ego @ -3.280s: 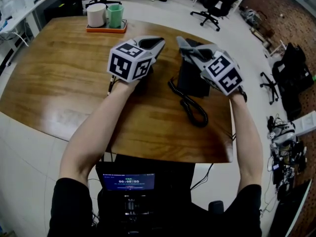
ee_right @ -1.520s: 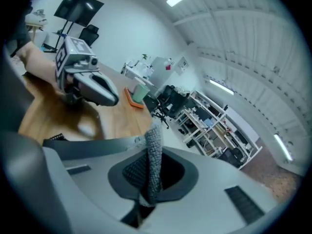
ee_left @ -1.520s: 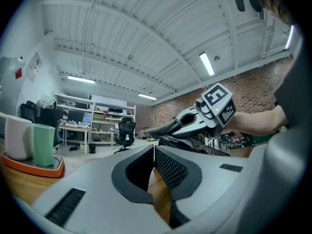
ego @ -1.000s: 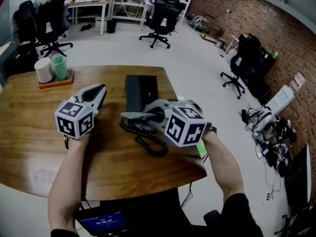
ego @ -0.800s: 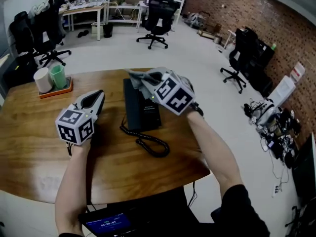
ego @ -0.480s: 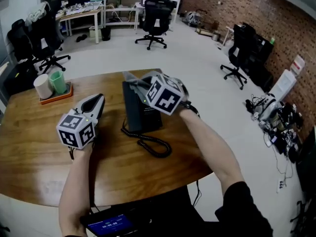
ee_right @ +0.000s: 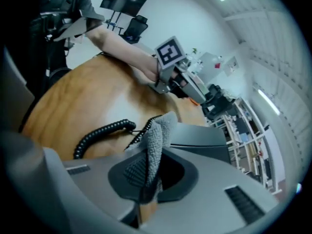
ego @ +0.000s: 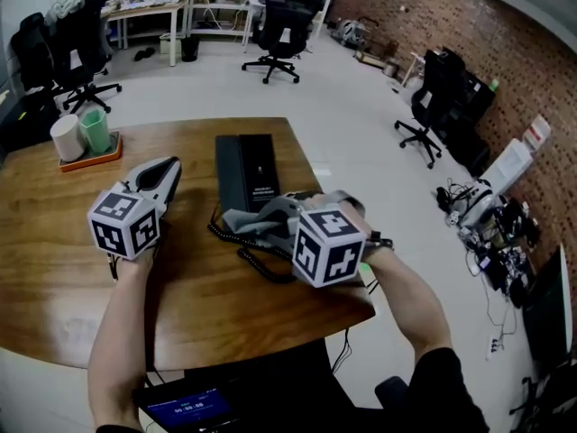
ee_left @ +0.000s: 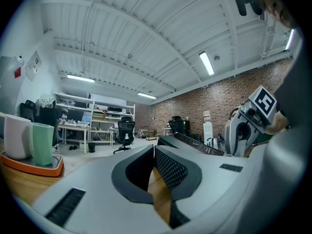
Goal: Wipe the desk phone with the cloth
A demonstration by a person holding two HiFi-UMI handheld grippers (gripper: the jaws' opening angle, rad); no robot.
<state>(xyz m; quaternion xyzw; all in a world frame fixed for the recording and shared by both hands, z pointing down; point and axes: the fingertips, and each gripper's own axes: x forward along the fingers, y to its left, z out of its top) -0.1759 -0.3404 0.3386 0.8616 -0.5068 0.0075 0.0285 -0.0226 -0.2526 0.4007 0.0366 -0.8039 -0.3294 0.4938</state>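
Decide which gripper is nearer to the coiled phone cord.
Right. The right gripper, shut on the cloth, is right over the cord; the left gripper sits apart, off to the cord's left.

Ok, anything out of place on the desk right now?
Nothing spilled or damaged. The coiled cord sprawls loose on the table in front of the desk phone; the cups stand upright on their tray.

a wooden table [ego: 54,269] is carrying an orange tray [ego: 90,161] near its far left edge. a white cup [ego: 65,138] and a green cup [ego: 94,131] are standing upright, side by side, on the tray. black office chairs [ego: 275,27] are standing on the floor beyond, near a brick wall [ego: 469,34].
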